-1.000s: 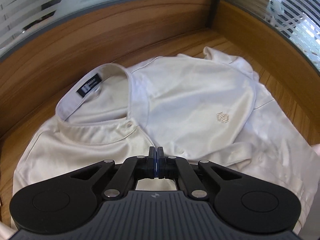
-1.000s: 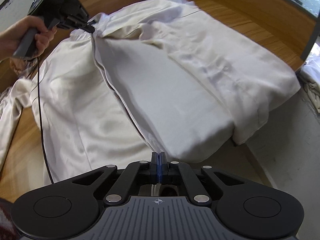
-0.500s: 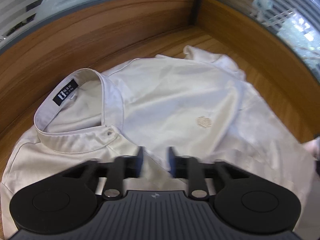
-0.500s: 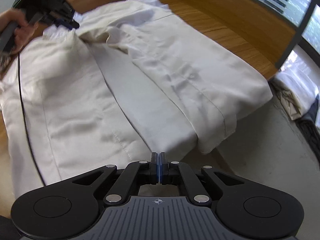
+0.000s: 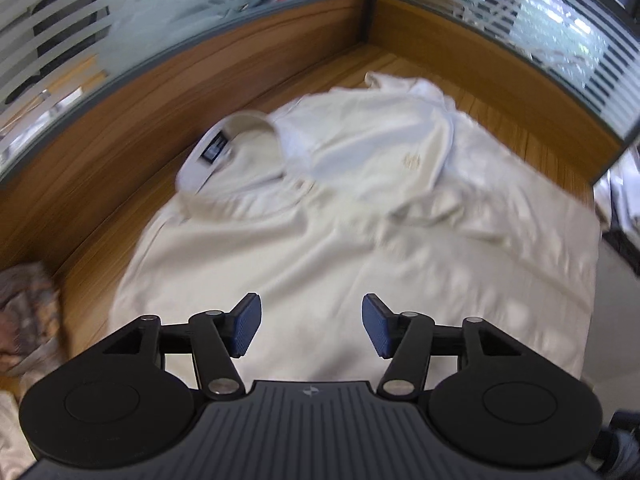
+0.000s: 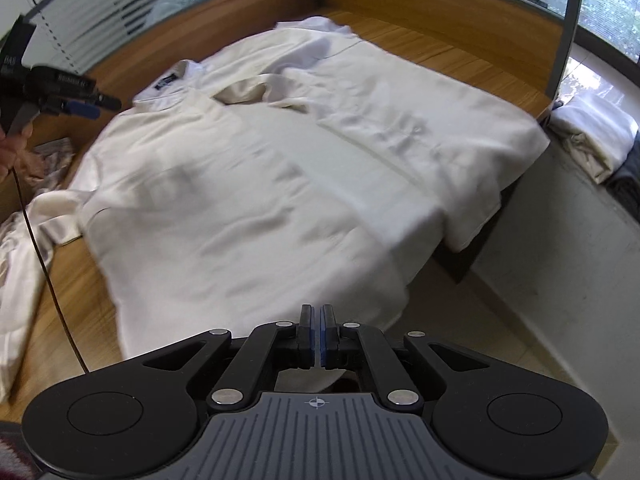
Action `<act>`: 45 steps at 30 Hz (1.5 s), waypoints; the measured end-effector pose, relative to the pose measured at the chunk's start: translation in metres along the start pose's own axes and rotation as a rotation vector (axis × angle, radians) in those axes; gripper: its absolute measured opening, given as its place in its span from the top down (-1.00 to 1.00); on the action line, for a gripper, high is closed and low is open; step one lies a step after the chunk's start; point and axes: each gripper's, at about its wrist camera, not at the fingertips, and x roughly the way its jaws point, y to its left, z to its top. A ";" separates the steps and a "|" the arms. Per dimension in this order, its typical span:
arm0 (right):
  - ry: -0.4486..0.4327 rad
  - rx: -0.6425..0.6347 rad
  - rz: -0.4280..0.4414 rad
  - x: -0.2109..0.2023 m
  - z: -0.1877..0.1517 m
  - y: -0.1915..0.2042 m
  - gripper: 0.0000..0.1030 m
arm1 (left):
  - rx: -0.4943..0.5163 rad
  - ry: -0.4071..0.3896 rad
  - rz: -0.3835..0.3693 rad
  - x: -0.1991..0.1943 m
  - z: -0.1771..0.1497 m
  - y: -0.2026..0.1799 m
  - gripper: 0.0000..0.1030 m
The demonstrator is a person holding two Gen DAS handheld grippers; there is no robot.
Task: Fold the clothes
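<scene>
Cream satin collared shirt (image 5: 328,240) lies spread face-up on the brown wooden platform (image 5: 500,92), hem draped over the near edge, one side panel folded across the chest. Left gripper (image 5: 312,330) hovers above the lower body of the shirt; its jaws have just been opening and stand wide apart, blue pads (image 5: 246,328) clear of the cloth, nothing between them. Right gripper (image 6: 318,334) sits at the hem, at 6 o'clock in its own view, jaws pressed nearly together; a flap of cream cloth shows just beneath them, but whether it is pinched cannot be told. Collar with dark label (image 5: 214,152) lies at 11 o'clock. Crumpled patterned fabric (image 5: 24,312) rests at 9 o'clock. Striped frosted-glass partitions (image 5: 120,20) stand behind.
</scene>
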 end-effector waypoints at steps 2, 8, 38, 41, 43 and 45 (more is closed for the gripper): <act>-0.004 -0.009 0.017 -0.005 -0.011 0.009 0.88 | 0.011 0.011 0.009 -0.008 -0.020 0.006 -0.25; -0.007 -0.072 0.078 -0.010 -0.047 0.048 0.55 | 0.050 0.041 0.052 -0.019 -0.078 0.019 -0.28; -0.012 -0.148 -0.042 0.031 -0.115 0.124 0.96 | 0.277 -0.014 0.177 0.020 -0.150 -0.001 -0.28; -0.054 -0.136 -0.061 0.014 -0.106 0.118 0.96 | 0.232 -0.032 0.211 0.024 -0.147 0.003 -0.05; -0.055 -0.137 -0.050 0.007 -0.101 0.116 0.95 | 0.198 -0.034 0.227 0.025 -0.145 0.008 0.34; -0.036 -0.149 -0.028 0.007 -0.099 0.116 0.95 | 0.170 -0.033 0.234 0.025 -0.143 0.014 0.68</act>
